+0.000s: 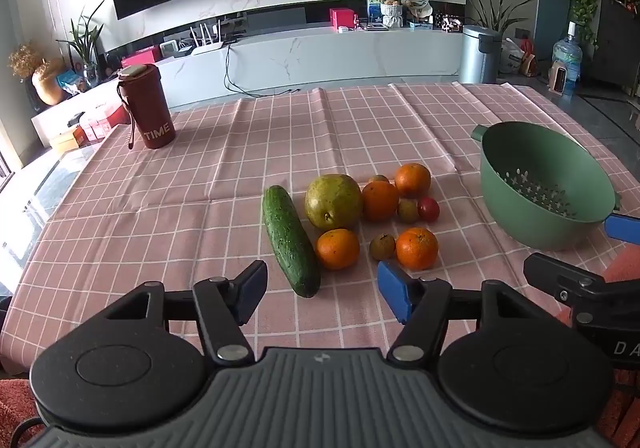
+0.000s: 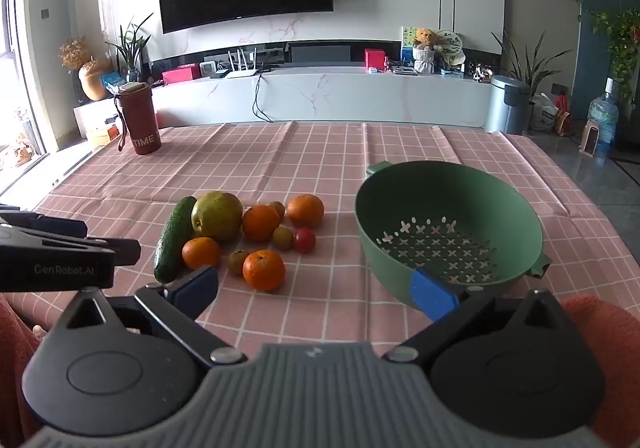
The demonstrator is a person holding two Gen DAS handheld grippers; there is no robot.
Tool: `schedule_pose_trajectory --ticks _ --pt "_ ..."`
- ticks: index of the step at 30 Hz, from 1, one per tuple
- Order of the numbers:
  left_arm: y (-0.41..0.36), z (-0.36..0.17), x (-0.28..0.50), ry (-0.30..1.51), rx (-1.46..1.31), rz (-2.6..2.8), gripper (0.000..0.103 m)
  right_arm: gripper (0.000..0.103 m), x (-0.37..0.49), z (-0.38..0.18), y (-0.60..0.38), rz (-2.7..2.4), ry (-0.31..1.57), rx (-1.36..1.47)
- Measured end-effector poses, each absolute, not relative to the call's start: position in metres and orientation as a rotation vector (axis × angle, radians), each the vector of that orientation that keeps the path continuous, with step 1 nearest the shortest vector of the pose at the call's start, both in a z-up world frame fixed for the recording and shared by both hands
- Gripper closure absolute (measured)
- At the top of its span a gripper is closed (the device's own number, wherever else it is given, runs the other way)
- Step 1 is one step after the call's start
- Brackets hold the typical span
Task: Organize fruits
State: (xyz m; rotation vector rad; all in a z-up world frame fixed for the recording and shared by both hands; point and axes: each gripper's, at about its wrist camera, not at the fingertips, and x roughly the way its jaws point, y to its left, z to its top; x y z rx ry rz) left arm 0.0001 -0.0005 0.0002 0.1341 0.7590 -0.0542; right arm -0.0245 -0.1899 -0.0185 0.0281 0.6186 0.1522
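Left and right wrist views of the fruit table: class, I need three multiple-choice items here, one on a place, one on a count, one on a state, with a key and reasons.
1. Where does the cucumber lie?
A. inside the colander
B. at the left edge of the fruit pile
C. beside the red cup

2. How many oranges are on the tablecloth?
A. two
B. four
C. six

3. What does the green colander hold?
A. nothing
B. the pear
C. one orange

Key: 1 B, it lies left of the pear; 2 B, four orange fruits show in the pile; 3 A, its perforated bottom is bare.
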Motion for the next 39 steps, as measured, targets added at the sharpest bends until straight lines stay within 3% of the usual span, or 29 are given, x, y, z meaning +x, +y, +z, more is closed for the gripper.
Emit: schedule_pose_trajectory --ticks 39 --pt "0.0001 0.0046 -0.0024 0.743 0.125 -0.076 0.031 0.005 -0.0238 -0.0188 -0.1854 0.132 0.645 -0.003"
